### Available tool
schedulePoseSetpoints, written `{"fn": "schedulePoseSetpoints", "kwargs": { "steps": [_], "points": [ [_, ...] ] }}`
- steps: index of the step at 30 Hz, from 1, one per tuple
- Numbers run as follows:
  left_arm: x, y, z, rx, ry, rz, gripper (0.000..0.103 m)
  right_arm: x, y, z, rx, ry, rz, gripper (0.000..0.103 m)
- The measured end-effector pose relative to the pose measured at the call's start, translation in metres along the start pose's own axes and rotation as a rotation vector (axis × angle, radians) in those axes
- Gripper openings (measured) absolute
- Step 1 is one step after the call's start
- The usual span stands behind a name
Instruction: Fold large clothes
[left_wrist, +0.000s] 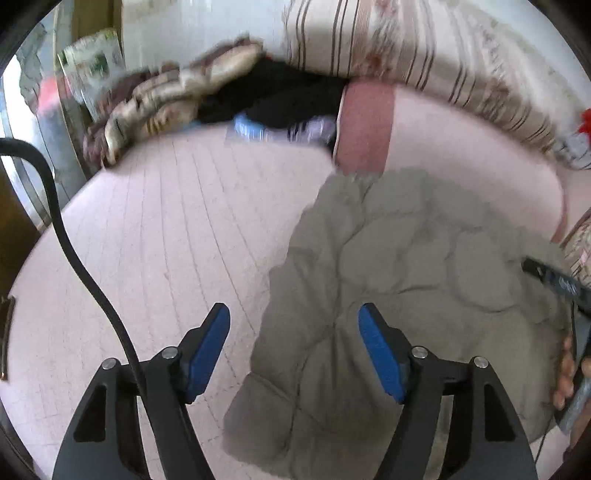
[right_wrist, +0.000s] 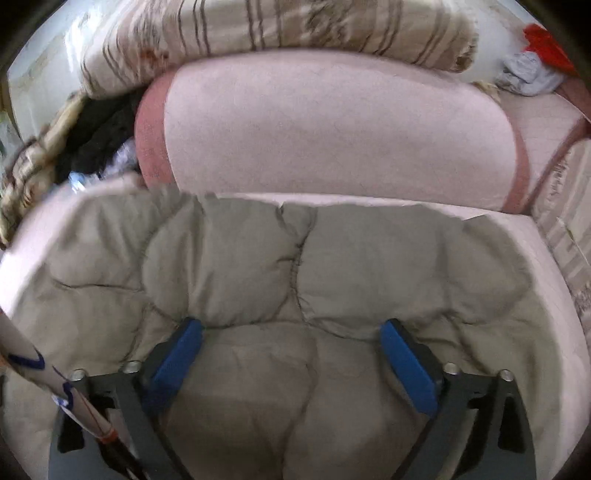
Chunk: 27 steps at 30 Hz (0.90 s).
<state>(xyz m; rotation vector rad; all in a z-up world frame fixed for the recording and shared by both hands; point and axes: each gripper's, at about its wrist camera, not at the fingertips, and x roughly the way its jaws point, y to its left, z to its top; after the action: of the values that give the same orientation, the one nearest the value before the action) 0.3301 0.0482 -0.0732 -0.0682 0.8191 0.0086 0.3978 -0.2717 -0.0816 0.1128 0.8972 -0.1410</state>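
fingers (right_wrist: 406, 365) of right gripper (right_wrist: 291, 332) spread wide, quilted jacket (right_wrist: 295, 280) between

A puffy grey-green quilted jacket (right_wrist: 295, 295) lies bunched and folded over on the pink bedsheet (left_wrist: 166, 221).

The quilted jacket (right_wrist: 295, 280) is a flat grey-olive, its puffed panels marked only by darker stitch lines. It lies on a pale pink bed sheet (left_wrist: 166, 221) crossed by thin, faint grid lines. The pillow (right_wrist: 332, 136) is the same pale pink with a deeper dusty-rose band along its edges. Behind it the rolled duvet (left_wrist: 424, 48) is cream with brown stripes and reddish floral patches. A black garment (left_wrist: 291, 92) sits beside a beige-and-brown blanket (left_wrist: 166, 103). Each hand-held gripper, left (left_wrist: 294, 314) and right (right_wrist: 291, 328), has bright blue pads on dark grey-black fingers. A red cloth (right_wrist: 546, 44) shows over a grey one (right_wrist: 528, 75).
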Motion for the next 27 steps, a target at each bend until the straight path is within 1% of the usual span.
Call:
{"fn": "schedulePoseSetpoints", "kwargs": {
  "steps": [1,2,3,4,5,7,8,9,10,12,14,16,17,19,20,22,23,24,25,26,27],
  "points": [
    [-0.010,0.000,-0.001,0.008,-0.026,0.027,0.072,-0.019,-0.007,-0.009,0.008,-0.023,0.016,0.097],
    [-0.012,0.001,-0.003,0.013,-0.030,0.048,0.073,-0.032,-0.013,-0.019,0.014,-0.040,0.024,0.097],
    [-0.010,0.002,-0.006,0.019,-0.010,0.074,0.074,-0.048,-0.023,-0.035,0.022,-0.047,0.026,0.098],
    [-0.002,0.004,-0.009,0.023,0.028,0.095,0.074,-0.056,-0.029,-0.046,0.029,-0.046,0.025,0.098],
    [0.015,0.007,-0.014,0.028,0.107,0.116,0.074,-0.065,-0.041,-0.062,0.045,-0.040,0.021,0.098],
    [0.039,0.010,-0.023,0.038,0.197,0.094,0.074,-0.075,-0.064,-0.091,0.079,-0.011,0.002,0.098],
    [0.042,0.012,-0.025,0.036,0.208,0.090,0.074,-0.082,-0.078,-0.106,0.107,-0.004,-0.002,0.098],
    [0.039,0.015,-0.025,0.022,0.199,0.080,0.074,-0.092,-0.091,-0.118,0.133,-0.016,-0.002,0.097],
    [0.031,0.017,-0.024,0.007,0.177,0.064,0.074,-0.106,-0.107,-0.132,0.169,-0.045,-0.008,0.097],
    [0.014,0.024,-0.022,-0.009,0.126,0.021,0.074,-0.128,-0.132,-0.148,0.233,-0.086,-0.034,0.099],
    [0.003,0.032,-0.023,-0.033,0.095,0.014,0.074,-0.139,-0.156,-0.160,0.310,-0.102,-0.044,0.101],
    [0.002,0.045,-0.024,-0.078,0.099,0.000,0.074,-0.141,-0.175,-0.171,0.380,-0.088,-0.031,0.102],
    [0.007,0.051,-0.025,-0.101,0.118,-0.020,0.074,-0.135,-0.188,-0.179,0.419,-0.060,-0.021,0.102],
    [0.015,0.065,-0.028,-0.169,0.155,-0.099,0.074,-0.119,-0.198,-0.184,0.453,-0.002,0.012,0.102],
    [0.019,0.071,-0.029,-0.204,0.161,-0.149,0.074,-0.109,-0.206,-0.189,0.485,0.034,0.062,0.102],
    [0.021,0.076,-0.031,-0.254,0.155,-0.251,0.074,-0.100,-0.216,-0.194,0.533,0.049,0.189,0.102],
    [0.021,0.076,-0.031,-0.269,0.153,-0.309,0.074,-0.093,-0.219,-0.195,0.563,0.062,0.287,0.102],
    [0.022,0.074,-0.031,-0.274,0.157,-0.356,0.074,-0.087,-0.219,-0.196,0.582,0.074,0.338,0.103],
    [0.023,0.073,-0.031,-0.276,0.159,-0.391,0.074,-0.083,-0.219,-0.196,0.589,0.076,0.334,0.103],
    [0.025,0.070,-0.031,-0.272,0.161,-0.406,0.075,-0.079,-0.218,-0.195,0.592,0.072,0.331,0.103],
    [0.025,0.067,-0.033,-0.263,0.158,-0.386,0.075,-0.076,-0.218,-0.194,0.600,0.075,0.332,0.103]
  ]
}}
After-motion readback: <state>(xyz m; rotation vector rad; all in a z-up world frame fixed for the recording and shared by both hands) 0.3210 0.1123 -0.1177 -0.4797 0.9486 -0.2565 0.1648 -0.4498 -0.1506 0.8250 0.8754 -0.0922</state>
